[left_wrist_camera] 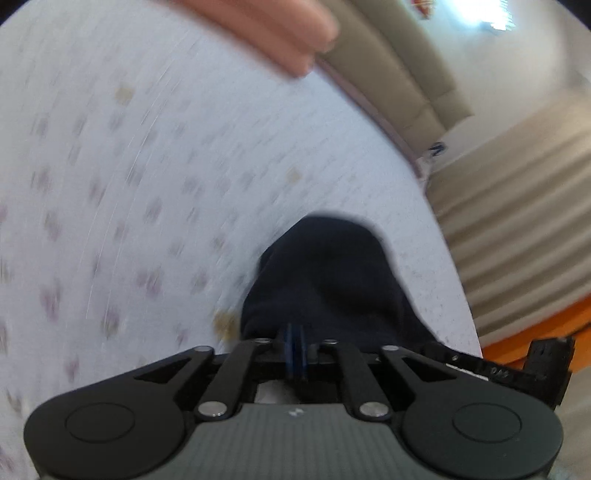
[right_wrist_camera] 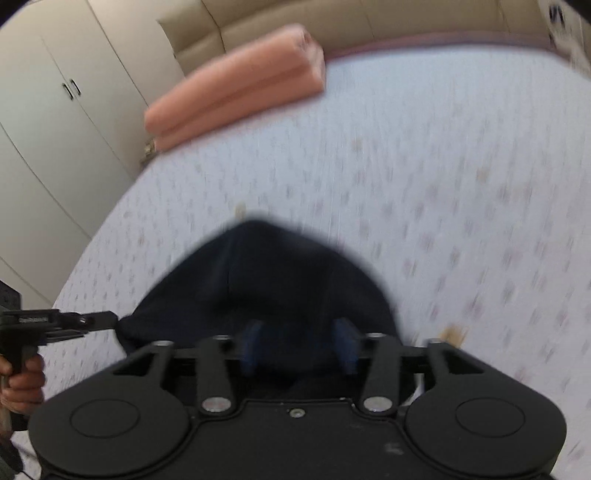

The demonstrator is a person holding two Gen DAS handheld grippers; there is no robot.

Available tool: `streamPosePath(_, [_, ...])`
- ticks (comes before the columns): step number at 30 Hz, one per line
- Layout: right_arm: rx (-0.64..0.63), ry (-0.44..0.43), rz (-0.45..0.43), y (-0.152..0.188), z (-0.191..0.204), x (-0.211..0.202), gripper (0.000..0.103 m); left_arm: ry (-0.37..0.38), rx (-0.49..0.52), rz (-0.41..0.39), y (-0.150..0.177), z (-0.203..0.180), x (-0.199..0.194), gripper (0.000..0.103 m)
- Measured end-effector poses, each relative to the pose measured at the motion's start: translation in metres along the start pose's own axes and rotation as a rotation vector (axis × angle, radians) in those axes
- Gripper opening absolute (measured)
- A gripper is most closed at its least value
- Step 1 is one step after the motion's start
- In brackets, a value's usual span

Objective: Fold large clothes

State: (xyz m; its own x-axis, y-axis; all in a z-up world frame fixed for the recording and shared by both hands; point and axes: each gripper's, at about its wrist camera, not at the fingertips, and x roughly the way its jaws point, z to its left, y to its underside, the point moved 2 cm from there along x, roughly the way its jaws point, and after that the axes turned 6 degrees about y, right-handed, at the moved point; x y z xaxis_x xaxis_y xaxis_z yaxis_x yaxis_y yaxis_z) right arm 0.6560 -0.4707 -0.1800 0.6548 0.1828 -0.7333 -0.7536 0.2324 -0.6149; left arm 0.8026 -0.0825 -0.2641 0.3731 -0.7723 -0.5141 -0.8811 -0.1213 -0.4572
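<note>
A dark navy garment [left_wrist_camera: 325,277] lies bunched on the white patterned bed sheet [left_wrist_camera: 147,166]. My left gripper [left_wrist_camera: 295,345] has its blue pads pressed together on the garment's near edge; the right wrist view shows it [right_wrist_camera: 112,319] from the side, pinching the cloth's left corner, with a hand [right_wrist_camera: 22,380] on its handle. In that view the same garment [right_wrist_camera: 266,280] forms a rounded heap right in front of my right gripper [right_wrist_camera: 298,343]. Its blue fingers [right_wrist_camera: 251,343] stand well apart, with cloth between and beneath them, and the pads do not press on it.
A folded pink blanket [right_wrist_camera: 236,81] rests at the far side of the bed sheet [right_wrist_camera: 443,166], before a beige headboard [right_wrist_camera: 369,18]. Cream wardrobe doors [right_wrist_camera: 55,110] stand to the left. Pleated curtains [left_wrist_camera: 517,221] and an orange edge [left_wrist_camera: 535,332] lie beyond the bed's right side.
</note>
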Motion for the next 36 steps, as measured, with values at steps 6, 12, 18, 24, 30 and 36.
streamPosePath(6, [-0.047,0.046,0.02,-0.038,-0.007,0.037,0.077,-0.049,0.147,-0.028,-0.044,-0.037,0.034,0.07])
streamPosePath(12, [-0.013,0.027,0.182,-0.034,-0.033,0.088,0.077,-0.055,0.097,0.104,-0.068,-0.013,0.086,0.073])
streamPosePath(18, [0.049,-0.074,0.208,-0.029,-0.032,0.088,0.026,-0.033,0.085,0.18,-0.064,-0.011,0.104,0.021])
streamPosePath(24, [-0.073,-0.047,0.065,-0.024,0.003,0.025,0.014,-0.191,0.348,0.127,-0.035,-0.065,0.083,0.009])
streamPosePath(30, [-0.193,-0.033,-0.207,0.006,0.037,-0.101,0.013,-0.118,0.464,-0.065,0.003,-0.125,-0.023,0.008])
streamPosePath(36, [-0.372,0.035,-0.359,0.076,0.083,-0.205,0.012,-0.108,0.537,-0.162,0.074,-0.171,-0.122,0.007])
